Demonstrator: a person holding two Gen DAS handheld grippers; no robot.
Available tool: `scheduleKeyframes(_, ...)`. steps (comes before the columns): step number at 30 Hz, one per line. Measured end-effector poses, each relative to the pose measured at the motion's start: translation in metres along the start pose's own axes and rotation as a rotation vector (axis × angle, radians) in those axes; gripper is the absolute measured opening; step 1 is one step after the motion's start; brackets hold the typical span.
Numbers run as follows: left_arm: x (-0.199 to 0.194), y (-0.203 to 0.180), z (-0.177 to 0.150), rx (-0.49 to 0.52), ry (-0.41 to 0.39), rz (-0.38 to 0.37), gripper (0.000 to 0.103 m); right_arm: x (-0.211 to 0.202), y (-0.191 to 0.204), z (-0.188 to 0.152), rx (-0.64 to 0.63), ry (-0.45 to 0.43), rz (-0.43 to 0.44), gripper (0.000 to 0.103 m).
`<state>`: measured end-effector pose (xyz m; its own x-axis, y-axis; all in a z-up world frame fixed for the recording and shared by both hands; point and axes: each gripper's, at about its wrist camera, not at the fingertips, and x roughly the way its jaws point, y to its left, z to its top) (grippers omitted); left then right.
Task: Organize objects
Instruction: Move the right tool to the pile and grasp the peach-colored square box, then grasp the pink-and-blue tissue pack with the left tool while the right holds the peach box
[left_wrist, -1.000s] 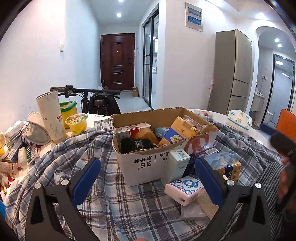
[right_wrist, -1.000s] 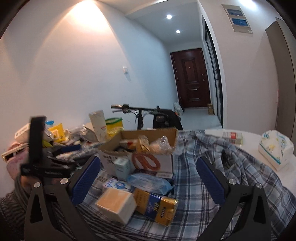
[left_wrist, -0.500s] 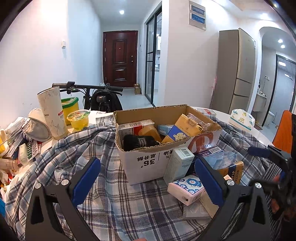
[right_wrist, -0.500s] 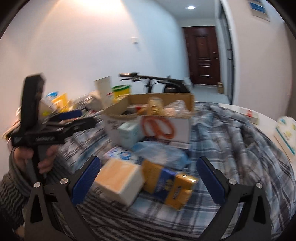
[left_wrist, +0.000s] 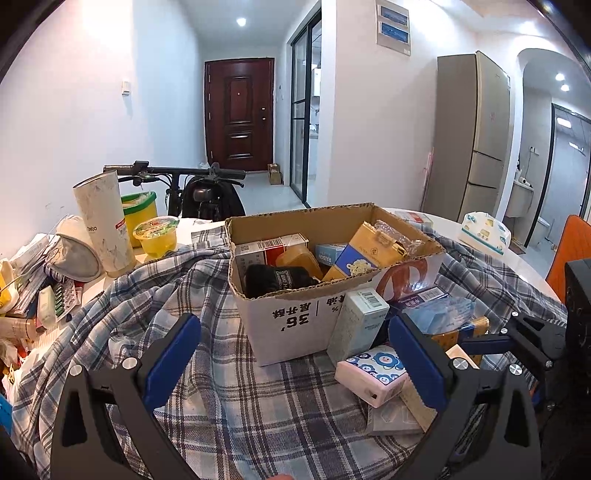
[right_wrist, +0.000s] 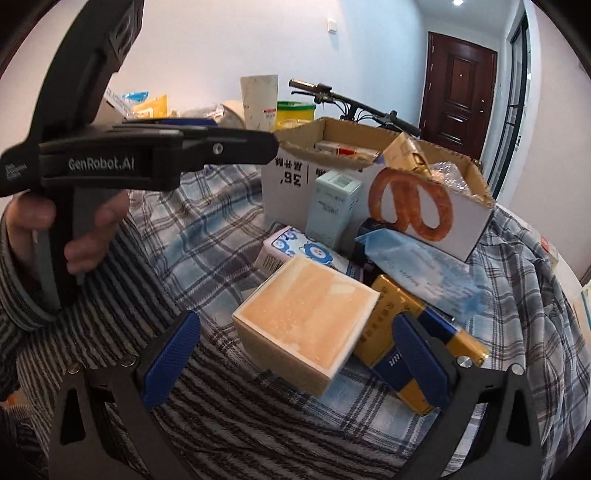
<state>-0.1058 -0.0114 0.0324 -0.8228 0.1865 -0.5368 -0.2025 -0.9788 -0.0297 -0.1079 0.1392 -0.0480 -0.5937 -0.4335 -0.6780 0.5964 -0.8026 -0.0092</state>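
A cardboard box (left_wrist: 295, 325) with white printed sides stands open on a plaid cloth (left_wrist: 229, 398), packed with cartons. The right gripper (right_wrist: 295, 363) has its blue pads spread wide around a cube-shaped box with a pale orange top (right_wrist: 306, 325), just in front of the cardboard box, not touching it. The left gripper (left_wrist: 293, 360) hangs spread and empty before the cardboard box, beside a pink pack with blue flowers (left_wrist: 371, 371).
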Motion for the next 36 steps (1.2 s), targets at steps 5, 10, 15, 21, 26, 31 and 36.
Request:
scheduleKeyframes(5,0.002,0.0,-0.001,-0.006,0.005,0.0,0.103,0.002,-0.013,-0.003,0.06,0.007,0.021,0.092)
scheduleKeyframes(10,0.004,0.0,-0.002,-0.001,0.012,0.006,0.103,-0.006,-0.018,-0.003,0.083,-0.011,0.027,0.075)
scheduleKeyframes(15,0.005,0.003,-0.002,-0.009,0.022,0.003,0.103,-0.015,-0.014,-0.003,0.067,-0.041,-0.024,0.069)
scheduleKeyframes(21,0.005,0.003,-0.002,-0.01,0.021,0.002,0.103,-0.028,-0.015,-0.002,0.076,-0.114,-0.018,0.069)
scheduleKeyframes(26,0.006,0.003,-0.001,-0.011,0.021,-0.02,0.103,-0.051,-0.029,-0.005,0.149,-0.223,-0.047,0.069)
scheduleKeyframes(31,0.024,-0.016,-0.009,0.075,0.18,-0.202,0.103,-0.063,-0.056,-0.007,0.273,-0.268,-0.048,0.069)
scheduleKeyframes(36,0.038,-0.042,-0.018,0.191,0.262,-0.263,0.103,-0.065,-0.058,-0.006,0.284,-0.277,-0.043,0.069)
